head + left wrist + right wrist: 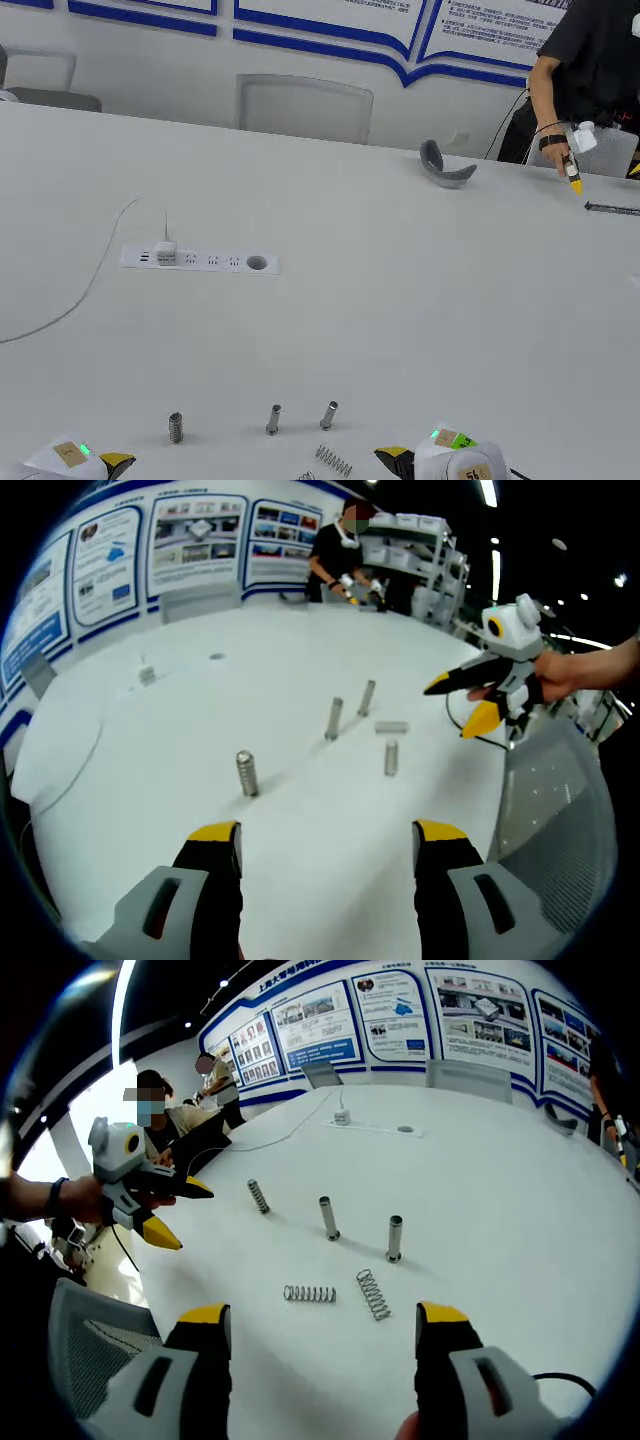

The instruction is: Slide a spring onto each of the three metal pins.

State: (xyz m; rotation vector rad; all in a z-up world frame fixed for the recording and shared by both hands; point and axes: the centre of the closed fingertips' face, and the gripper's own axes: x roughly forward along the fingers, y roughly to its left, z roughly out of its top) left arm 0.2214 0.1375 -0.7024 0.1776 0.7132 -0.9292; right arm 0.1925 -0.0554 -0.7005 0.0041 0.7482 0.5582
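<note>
Left gripper (327,830) and right gripper (317,1310) were both released, empty, held low over the smooth white desk (400,320).
A coiled spring (259,1196) sleeved the leftmost pin (245,756). Two bare steel pins (328,1217) (394,1238) stood upright beside it, and two loose wire springs (309,1293) (373,1294) lay flat nearby.

Left tool (327,832) and right tool (323,1312), both with jaws wide apart

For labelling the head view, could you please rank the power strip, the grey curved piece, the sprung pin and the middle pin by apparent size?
1. power strip
2. grey curved piece, though it lies farther away
3. sprung pin and middle pin look alike; I would not rank them.
</note>
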